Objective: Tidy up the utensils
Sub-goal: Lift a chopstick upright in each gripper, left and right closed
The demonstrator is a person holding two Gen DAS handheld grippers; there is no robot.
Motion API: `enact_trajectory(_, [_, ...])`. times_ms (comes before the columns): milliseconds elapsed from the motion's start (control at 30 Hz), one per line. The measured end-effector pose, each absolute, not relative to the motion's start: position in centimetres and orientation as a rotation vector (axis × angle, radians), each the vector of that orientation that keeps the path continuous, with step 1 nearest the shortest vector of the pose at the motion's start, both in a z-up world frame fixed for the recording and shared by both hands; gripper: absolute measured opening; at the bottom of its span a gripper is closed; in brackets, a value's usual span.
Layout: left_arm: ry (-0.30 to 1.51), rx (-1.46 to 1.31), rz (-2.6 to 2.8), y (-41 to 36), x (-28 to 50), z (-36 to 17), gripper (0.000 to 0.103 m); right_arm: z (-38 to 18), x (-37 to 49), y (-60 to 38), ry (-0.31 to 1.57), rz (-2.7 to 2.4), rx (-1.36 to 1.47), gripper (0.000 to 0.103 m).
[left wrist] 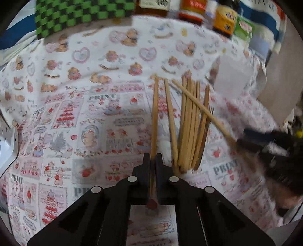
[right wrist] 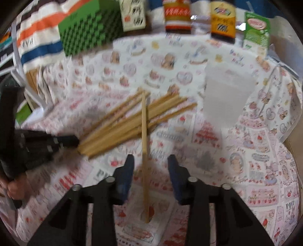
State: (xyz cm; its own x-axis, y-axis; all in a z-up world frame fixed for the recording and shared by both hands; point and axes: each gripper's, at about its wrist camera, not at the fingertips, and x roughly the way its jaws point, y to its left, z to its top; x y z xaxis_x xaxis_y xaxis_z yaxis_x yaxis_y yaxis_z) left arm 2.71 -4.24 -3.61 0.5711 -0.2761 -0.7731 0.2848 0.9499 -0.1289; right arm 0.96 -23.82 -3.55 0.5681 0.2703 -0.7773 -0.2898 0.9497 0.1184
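Several wooden chopsticks point(left wrist: 191, 123) lie in a loose bundle on the printed tablecloth point(left wrist: 75, 113). My left gripper point(left wrist: 153, 159) is shut on one chopstick point(left wrist: 155, 113), which runs away from the jaws beside the bundle. In the right wrist view, my right gripper point(right wrist: 150, 160) is open, its blue pads point(right wrist: 128, 166) apart on either side of a single chopstick point(right wrist: 144, 151) that crosses over the bundle point(right wrist: 123, 124). Neither pad touches it. The left gripper point(right wrist: 72, 141) shows at the bundle's near end. The right gripper point(left wrist: 240, 140) looks blurred in the left wrist view.
A translucent white container point(right wrist: 227, 94) stands just beyond the chopsticks. Along the table's back are a green checkered box point(left wrist: 85, 15), jars point(right wrist: 177, 15) and a green carton point(right wrist: 256, 30). A thin metal utensil point(right wrist: 267, 94) lies at the right. A hand point(right wrist: 13, 187) is at lower left.
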Motion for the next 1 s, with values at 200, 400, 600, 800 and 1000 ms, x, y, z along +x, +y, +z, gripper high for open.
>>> enact_trajectory(200, [0.659,-0.101,-0.339,-1.7,0.3,0.5,0.004,-4.3,1.1,-23.5,0.953,0.326,-0.039,0.021])
enact_trajectory(400, [0.458,-0.19,-0.244,0.8,-0.9,2.8,0.004,-3.0,0.6,-24.3,0.88,0.306,-0.005,0.006])
enact_trajectory(600, [0.359,-0.221,-0.238,1.4,-2.2,3.4,0.003,1.3,-1.8,-26.0,0.64,0.311,0.086,0.006])
enact_trajectory(800, [0.23,-0.216,-0.23,1.8,-4.4,4.7,0.003,4.5,-4.3,-27.8,0.426,0.288,0.155,0.006])
enact_trajectory(1000, [0.107,-0.189,-0.227,2.3,-6.4,6.6,0.003,7.0,-6.5,-29.2,0.286,0.269,0.179,0.006])
